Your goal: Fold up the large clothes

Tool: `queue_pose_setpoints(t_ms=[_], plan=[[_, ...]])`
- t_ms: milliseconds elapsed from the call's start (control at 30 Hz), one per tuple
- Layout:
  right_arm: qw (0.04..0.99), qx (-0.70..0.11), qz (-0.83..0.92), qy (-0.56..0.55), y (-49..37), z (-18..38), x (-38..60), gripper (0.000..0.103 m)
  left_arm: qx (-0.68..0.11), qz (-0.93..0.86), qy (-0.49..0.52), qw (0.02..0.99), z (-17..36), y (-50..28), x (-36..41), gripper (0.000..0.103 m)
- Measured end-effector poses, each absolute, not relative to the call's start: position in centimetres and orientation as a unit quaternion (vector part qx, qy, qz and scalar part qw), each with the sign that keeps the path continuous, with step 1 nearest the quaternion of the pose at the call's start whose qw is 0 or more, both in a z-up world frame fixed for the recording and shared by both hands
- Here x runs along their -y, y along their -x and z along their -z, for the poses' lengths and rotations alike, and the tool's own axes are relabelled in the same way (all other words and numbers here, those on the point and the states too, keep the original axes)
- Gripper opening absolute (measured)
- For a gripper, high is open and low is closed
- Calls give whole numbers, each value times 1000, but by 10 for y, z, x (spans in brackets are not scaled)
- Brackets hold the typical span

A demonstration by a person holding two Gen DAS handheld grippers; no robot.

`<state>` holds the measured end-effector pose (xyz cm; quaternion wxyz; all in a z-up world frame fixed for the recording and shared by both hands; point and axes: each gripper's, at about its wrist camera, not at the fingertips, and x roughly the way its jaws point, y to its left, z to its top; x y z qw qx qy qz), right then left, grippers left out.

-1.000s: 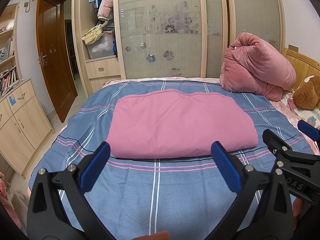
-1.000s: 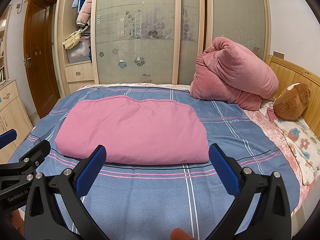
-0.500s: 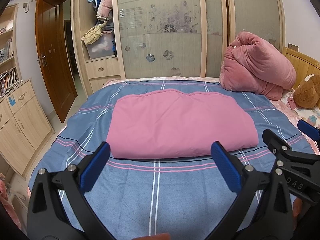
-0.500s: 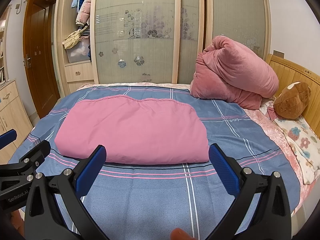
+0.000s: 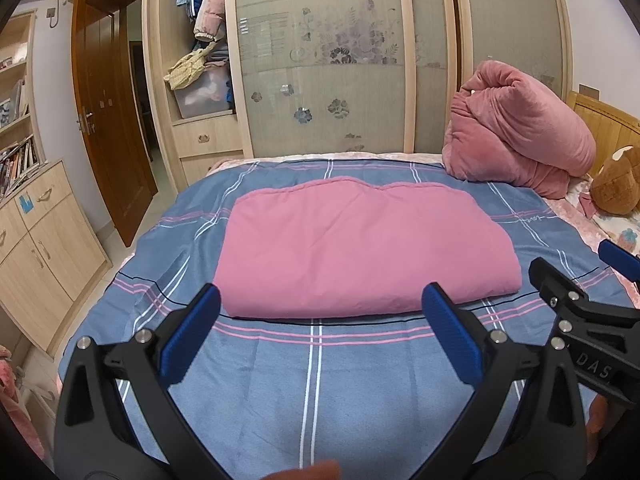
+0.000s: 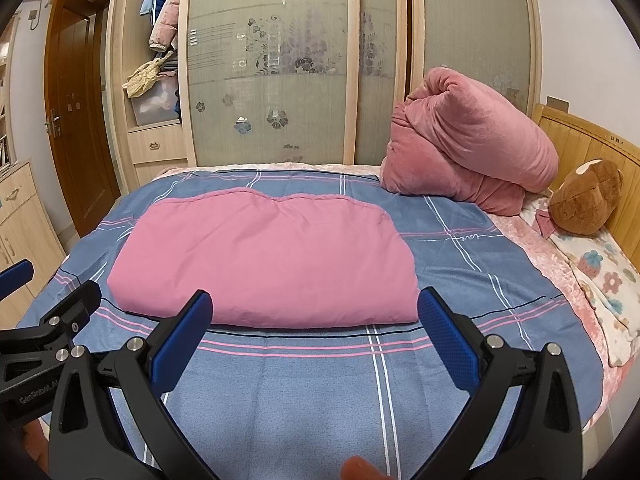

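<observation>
Left wrist view showed the pink padded garment folded flat mid-bed, nearer the front edge. Left gripper and right gripper hung spread, empty. Judged soft, bulky, light; grasp its near fold corners

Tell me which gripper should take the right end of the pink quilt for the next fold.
Right. The right gripper hangs open with its right finger just off the pink quilt's near right corner; the left gripper sits further left, toward the other end.
</observation>
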<state>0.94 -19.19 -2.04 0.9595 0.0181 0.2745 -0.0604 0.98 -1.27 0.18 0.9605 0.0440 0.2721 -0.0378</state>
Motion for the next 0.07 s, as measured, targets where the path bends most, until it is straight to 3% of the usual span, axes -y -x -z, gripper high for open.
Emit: queue_pose_setpoints(t_ms=[67], plan=[[959,-276,61,-18,-10,20,191,102,-274,40,-41,960,-1,-10,11,101]])
